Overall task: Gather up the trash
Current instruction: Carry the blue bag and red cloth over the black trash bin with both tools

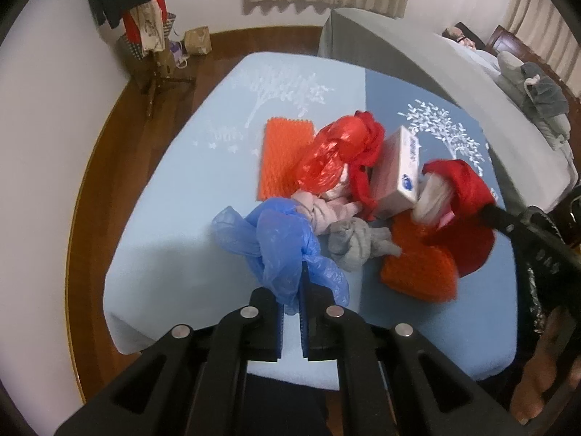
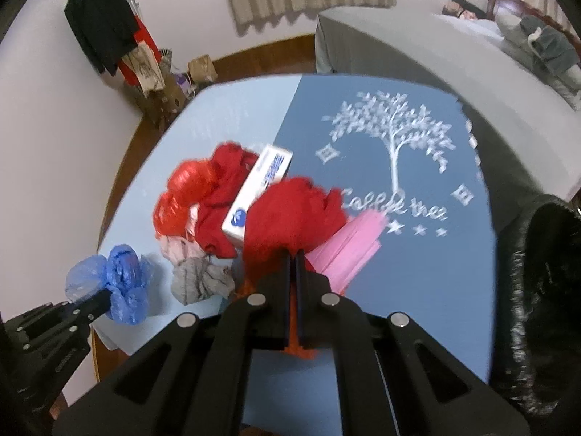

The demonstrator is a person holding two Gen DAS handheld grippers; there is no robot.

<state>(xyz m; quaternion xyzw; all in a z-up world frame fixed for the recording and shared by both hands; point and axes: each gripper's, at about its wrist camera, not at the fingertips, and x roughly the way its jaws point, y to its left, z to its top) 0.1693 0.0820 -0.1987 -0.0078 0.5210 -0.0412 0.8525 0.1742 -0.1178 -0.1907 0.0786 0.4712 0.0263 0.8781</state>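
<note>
I read "tree" in white script under the tree print on the worktop [image 2: 417, 261]; the white box's [image 2: 254, 196] blue lettering is too blurred for me. My left claw [image 1: 292, 283] is clamped on the blue plastic bag [image 1: 276, 243], at seven o'clock of the pile. My right claw [image 2: 292, 258] pinches the red cloth [image 2: 294, 214], pink paper [image 2: 348, 247] at its three o'clock. Both point steeply down.
</note>
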